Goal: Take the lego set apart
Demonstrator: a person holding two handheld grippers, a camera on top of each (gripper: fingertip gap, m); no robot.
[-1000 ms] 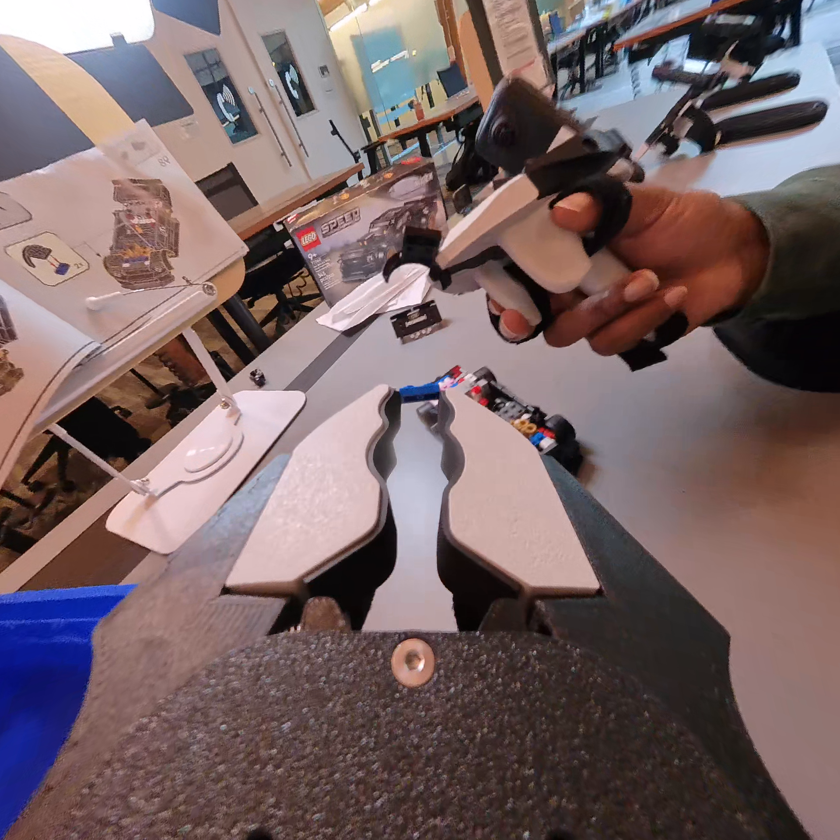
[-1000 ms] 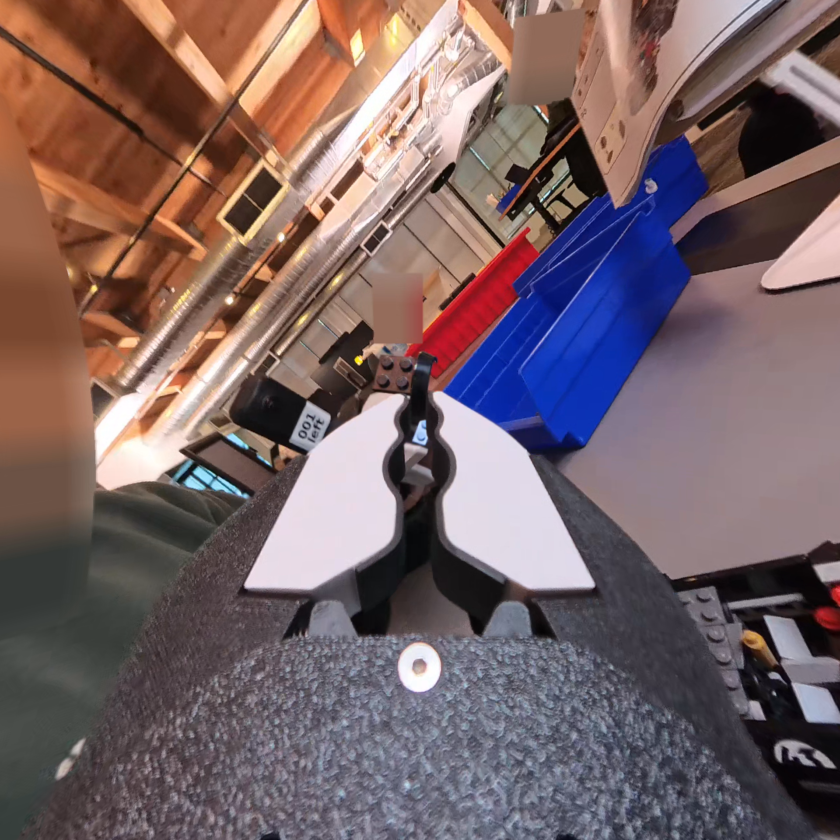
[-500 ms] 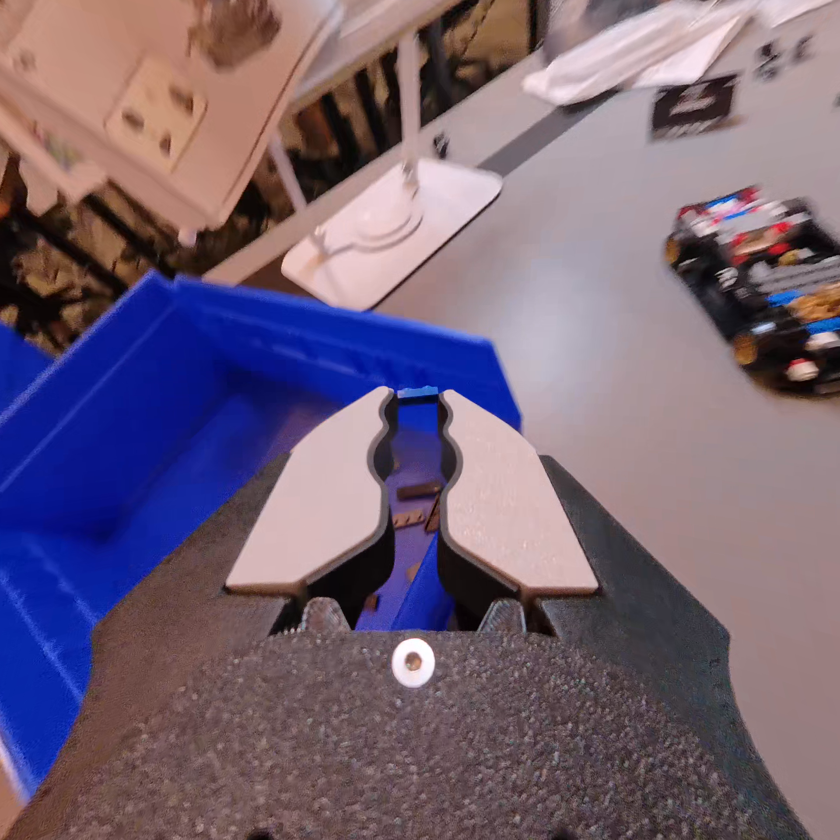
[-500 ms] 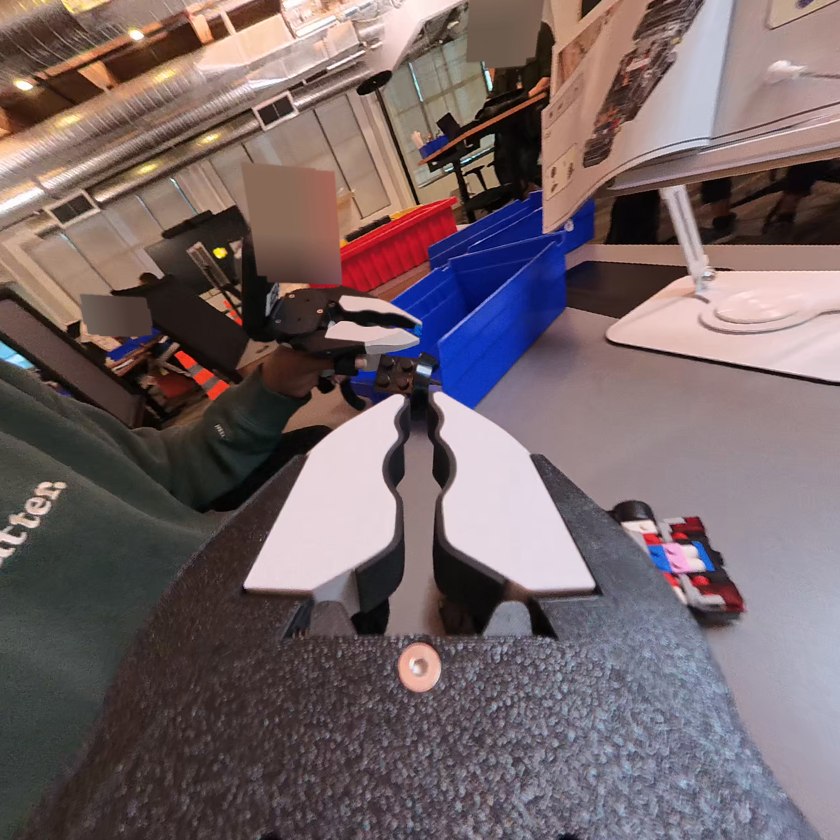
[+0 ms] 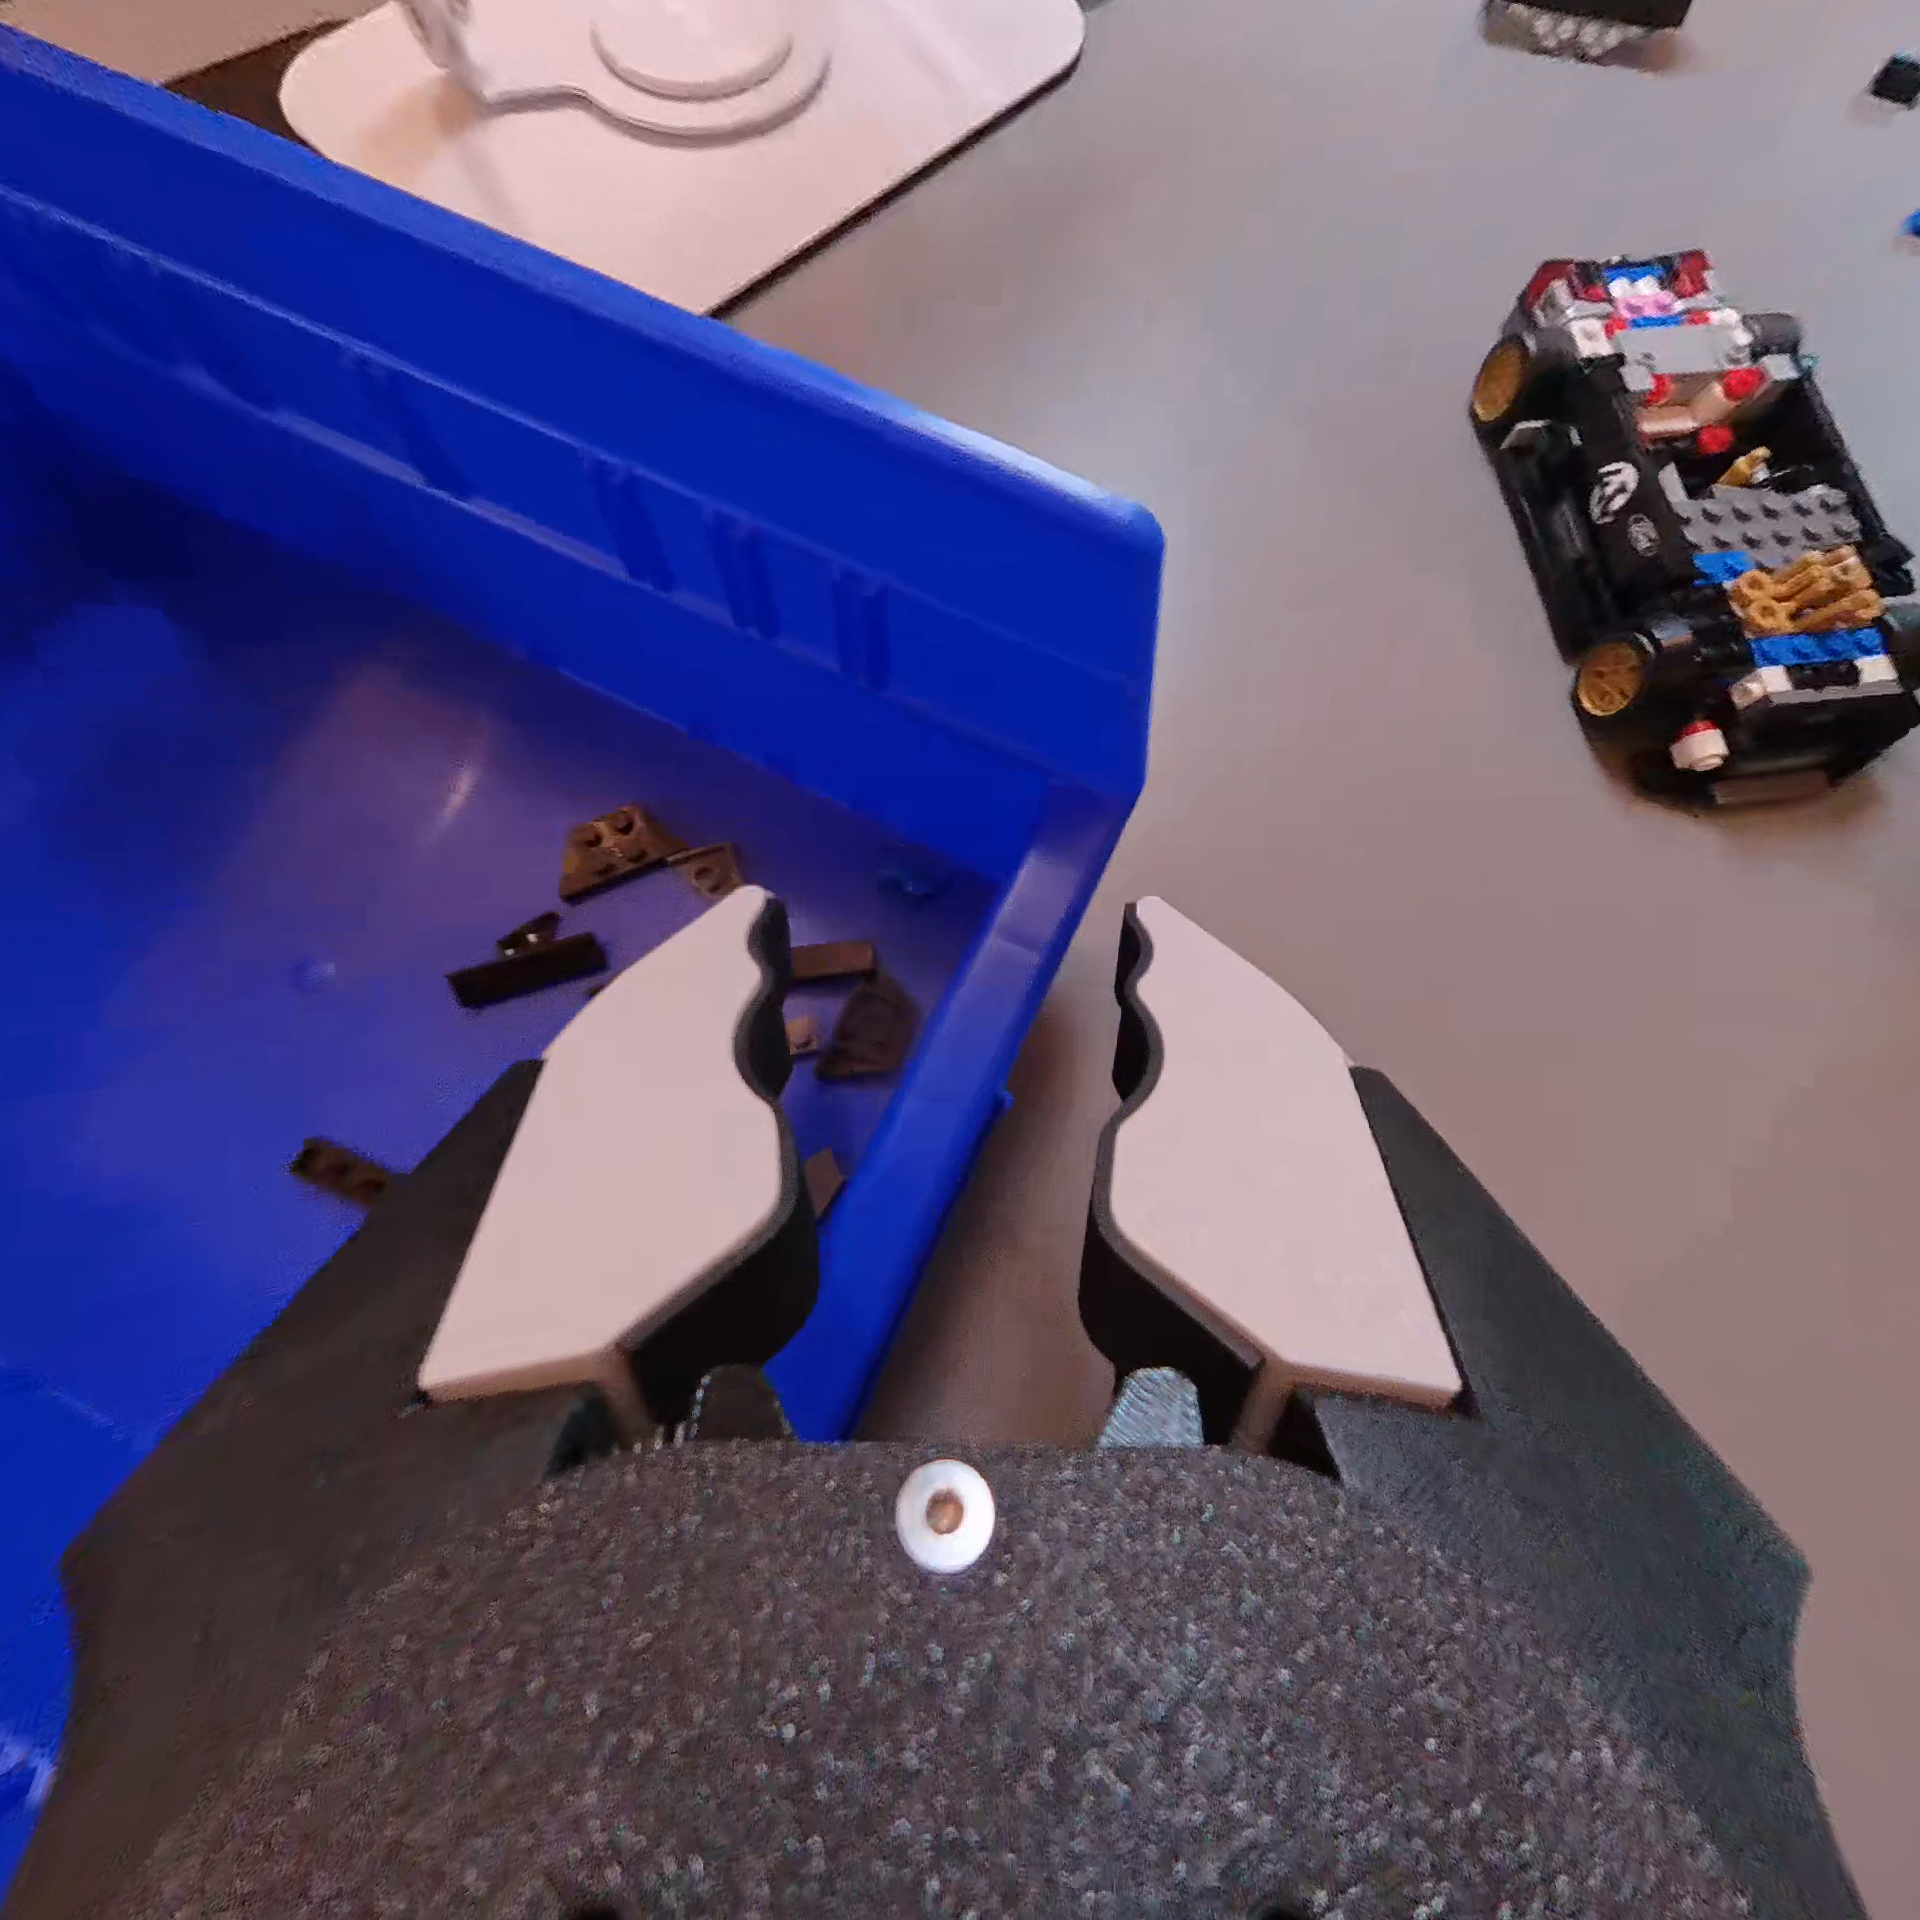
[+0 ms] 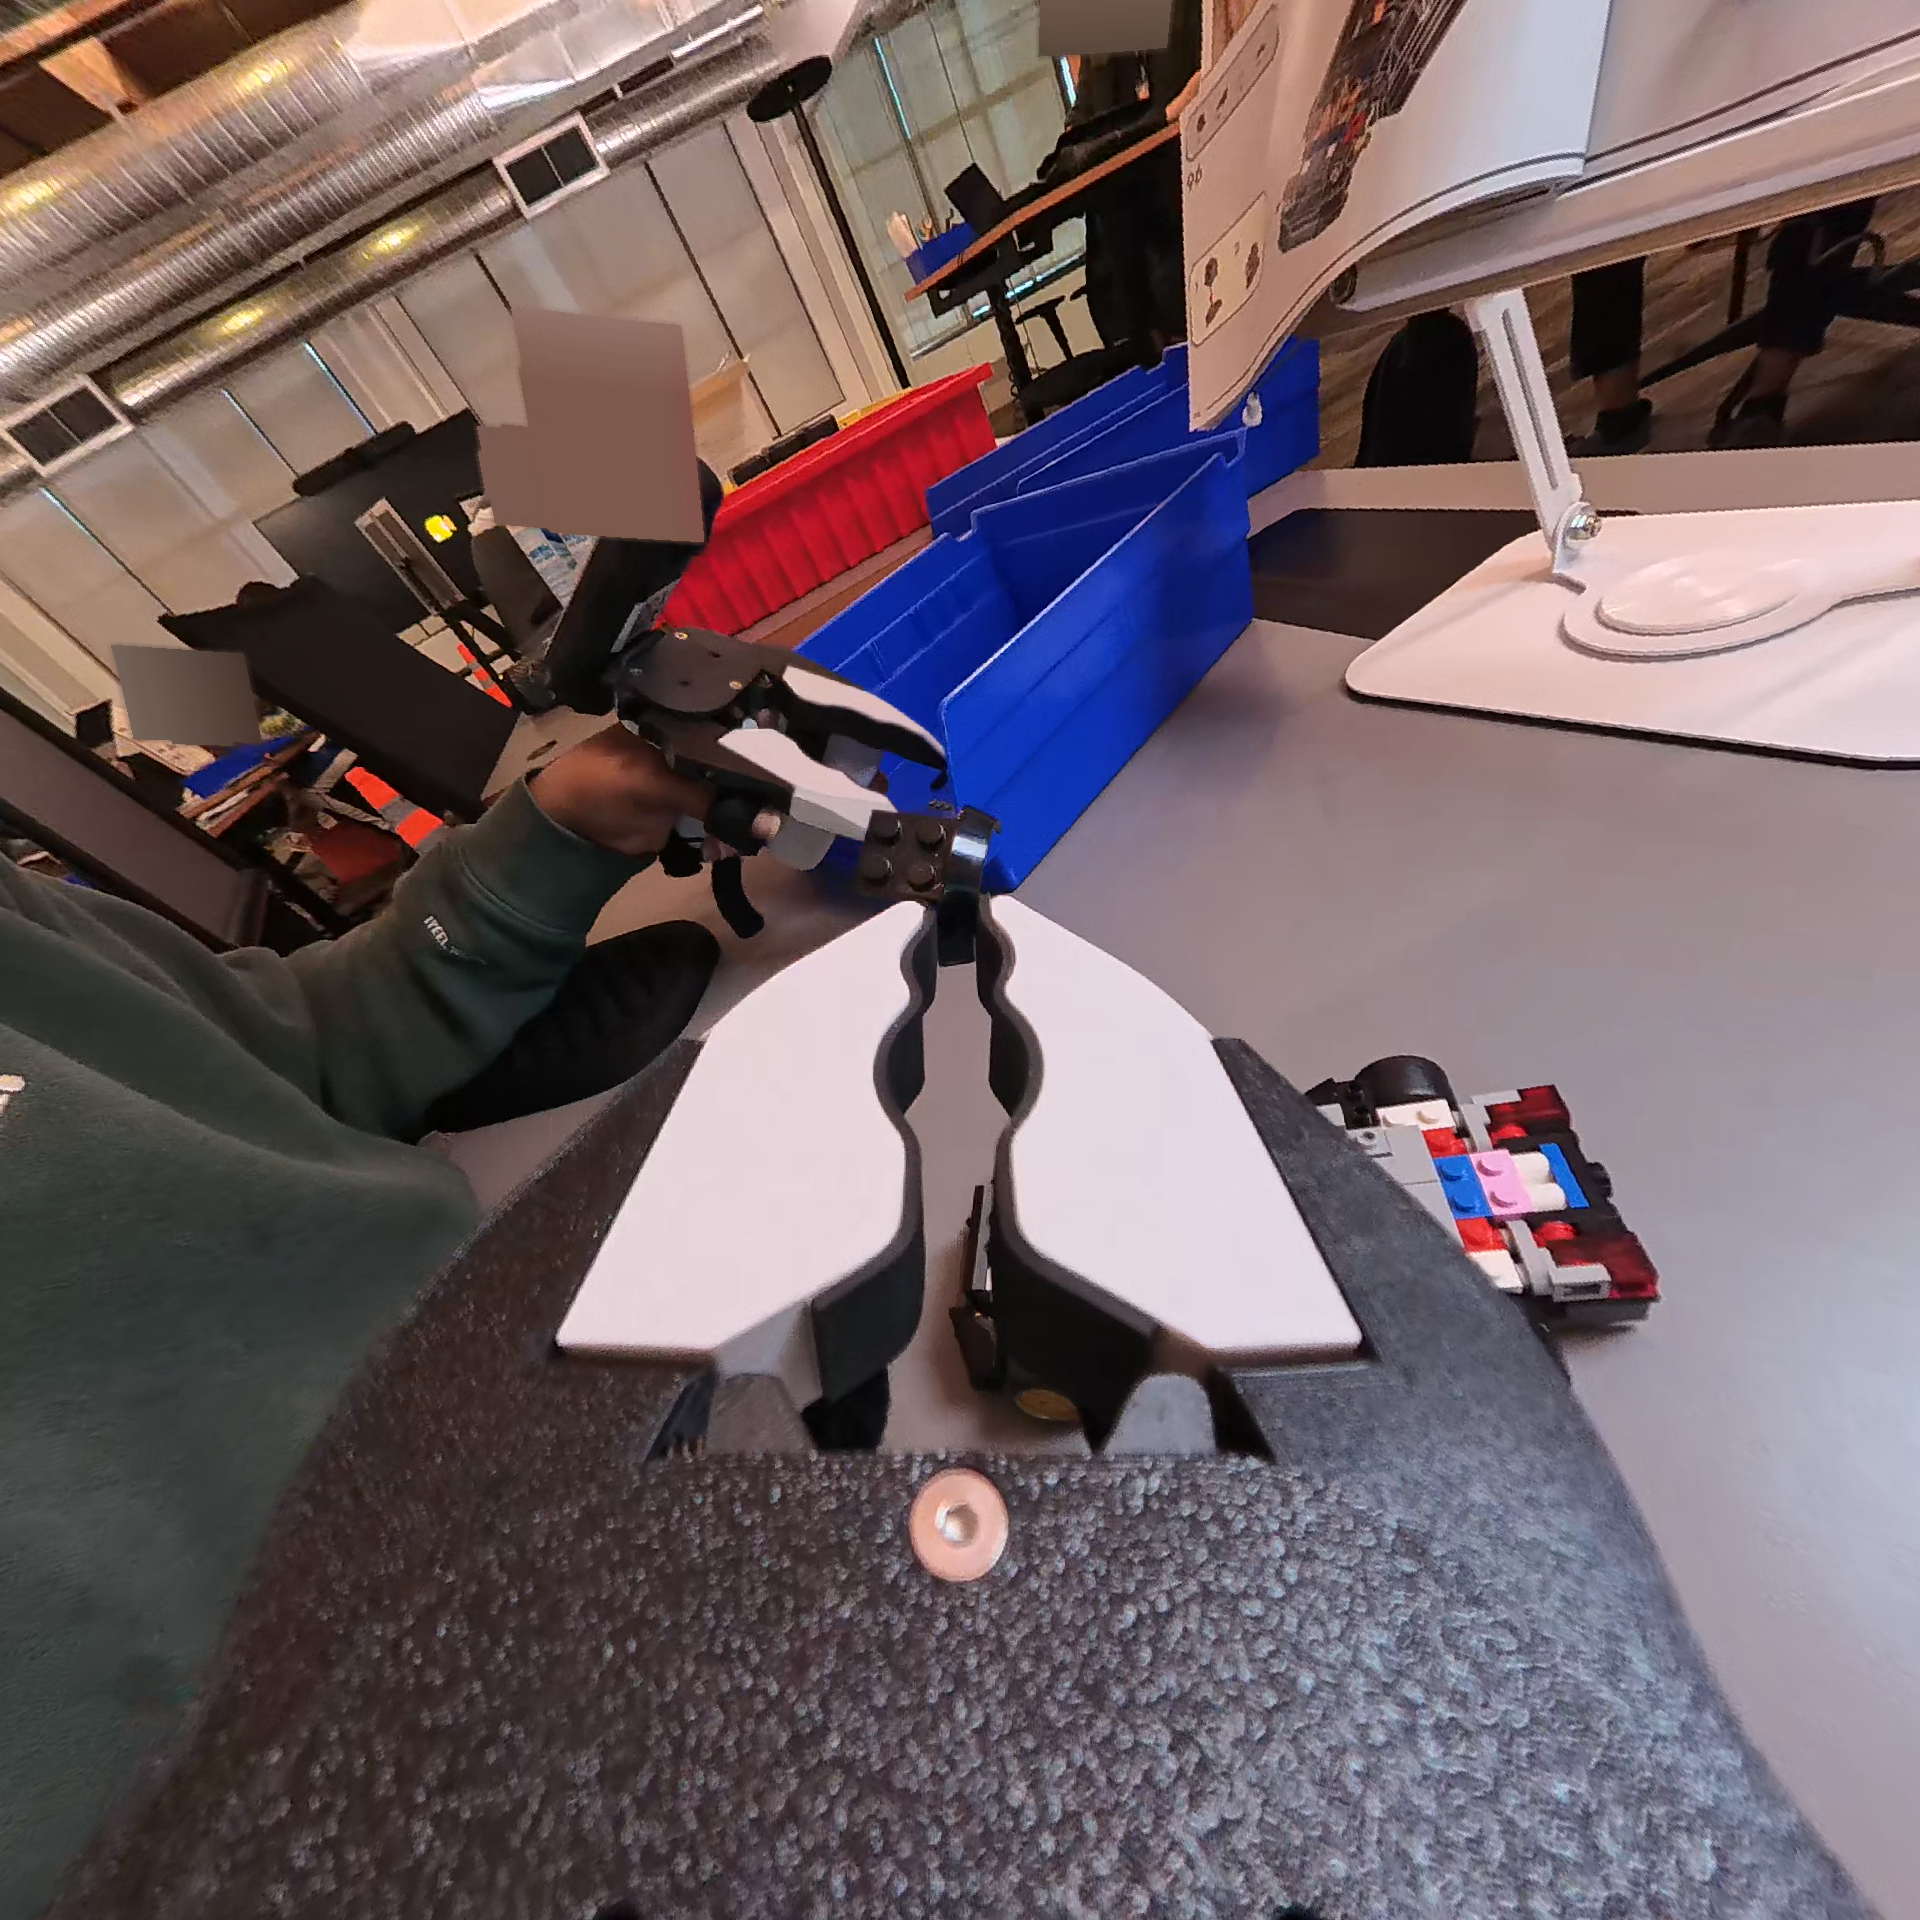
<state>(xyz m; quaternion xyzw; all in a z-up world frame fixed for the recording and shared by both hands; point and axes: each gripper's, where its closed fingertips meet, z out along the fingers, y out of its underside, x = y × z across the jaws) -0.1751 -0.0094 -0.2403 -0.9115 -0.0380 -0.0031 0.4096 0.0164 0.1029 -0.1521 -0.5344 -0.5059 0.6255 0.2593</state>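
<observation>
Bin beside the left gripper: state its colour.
Blue. The bin shows best in the left wrist view, under the open left gripper.

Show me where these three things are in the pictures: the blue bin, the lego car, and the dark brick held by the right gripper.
blue bin (image 5: 1081, 623), left wrist view, near corner rim.
lego car (image 5: 1704, 520), left wrist view, black body middle.
dark brick (image 6: 909, 847), right wrist view, studded top face.

We see bright, even indoor light, with ceiling lamps (image 6: 260, 73) glowing in the right view. Both views bend strongly at the edges, and the blue bin (image 5: 623, 436) looks slightly motion-blurred.
</observation>
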